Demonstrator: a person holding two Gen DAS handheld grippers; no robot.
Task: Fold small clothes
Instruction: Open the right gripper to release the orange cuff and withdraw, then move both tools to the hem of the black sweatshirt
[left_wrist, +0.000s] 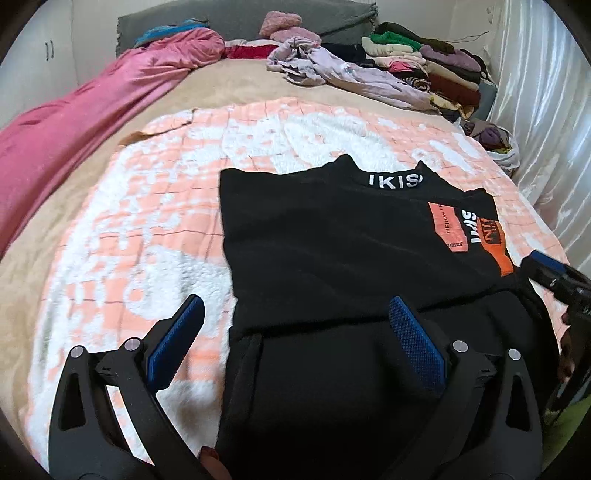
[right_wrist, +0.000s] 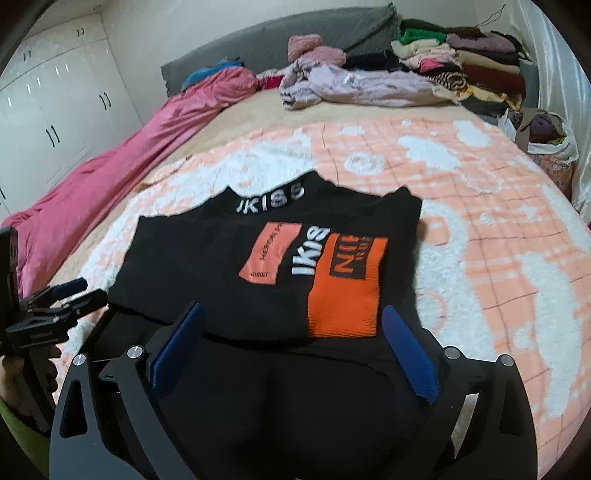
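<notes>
Behind: clothes pile (left_wrist: 424, 66), pink quilt (left_wrist: 74, 125).

**Black grippers, blue pads, a green sleeve**

The left gripper (left_wrist: 295, 317) and the right gripper (right_wrist: 291, 325) look the same: matte black frames with slot cut-outs and round silver screws. Their fingers (left_wrist: 417, 350) have ribbed blue pads. The person wears a yellow-green sleeve (right_wrist: 14, 435).

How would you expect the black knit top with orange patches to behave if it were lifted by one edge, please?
The black knit top with orange patches would probably droop limply; it lies flat, following the orange-and-white blanket. Its ribbed knit likely grips rather than slides.
</notes>
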